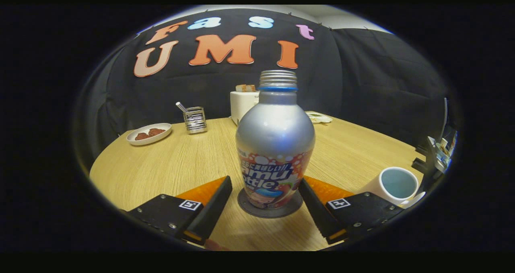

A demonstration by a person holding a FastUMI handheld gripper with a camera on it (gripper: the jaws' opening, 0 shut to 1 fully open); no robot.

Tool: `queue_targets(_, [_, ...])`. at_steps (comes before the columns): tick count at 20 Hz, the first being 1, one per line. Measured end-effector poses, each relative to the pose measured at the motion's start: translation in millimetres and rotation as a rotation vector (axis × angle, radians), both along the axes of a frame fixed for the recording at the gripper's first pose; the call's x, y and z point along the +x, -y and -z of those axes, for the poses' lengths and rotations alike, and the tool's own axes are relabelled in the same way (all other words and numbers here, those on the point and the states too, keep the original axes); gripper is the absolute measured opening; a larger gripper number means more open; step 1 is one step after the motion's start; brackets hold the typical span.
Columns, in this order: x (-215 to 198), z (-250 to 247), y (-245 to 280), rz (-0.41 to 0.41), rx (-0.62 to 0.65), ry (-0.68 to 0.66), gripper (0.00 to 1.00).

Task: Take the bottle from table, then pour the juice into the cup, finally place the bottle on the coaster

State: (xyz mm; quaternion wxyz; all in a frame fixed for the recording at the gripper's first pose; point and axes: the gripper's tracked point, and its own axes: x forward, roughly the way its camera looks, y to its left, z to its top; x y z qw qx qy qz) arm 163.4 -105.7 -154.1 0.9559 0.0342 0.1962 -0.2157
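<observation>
Wooden table (169,164) spreads pale and round under everything, with the black cloth wall behind it. At the far left sits a white plate (149,134) carrying two brownish lumps, and just right of it a small wire holder (195,120) with a stick leaning out of its top. Nearer, the gripper (265,202) shows with its fingers spread wide; the left finger (211,206) lies clear of the bottle (275,144), a strip of bare wood between them. That bottle is silver metal with a threaded, uncapped neck, a blue ring below the threads and a printed band round its lower body; it stands upright on the dark round coaster (269,210), between the two fingers and a little ahead of them. Behind it a white toaster (241,104) with bread in its slot peeks out, and a flat pale item (320,118) lies beyond the bottle's right shoulder. The right finger (316,208) stands close beside the bottle's base; whether it touches cannot be told. Farthest right, a white cup (396,184) rests near the table's edge, just beyond that finger.
</observation>
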Motion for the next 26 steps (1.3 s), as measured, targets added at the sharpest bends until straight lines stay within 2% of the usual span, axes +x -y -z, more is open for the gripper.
queue_targets(8, [-40,-39,-22,-0.008,-0.007,0.065,0.98])
queue_targets(10, [-52,-55,-38,-0.035,-0.005,0.095,0.98])
queue_targets(15, [-76,-108,-93,-0.178,0.017,0.216,0.98])
queue_targets(20, [-94,-127,-149,-0.339,0.024,0.275,0.98])
queue_targets(23, [-96,-125,-170,-0.394,0.066,0.306,0.98])
queue_targets(26, [-95,-116,-174,-0.403,0.073,0.29,0.98])
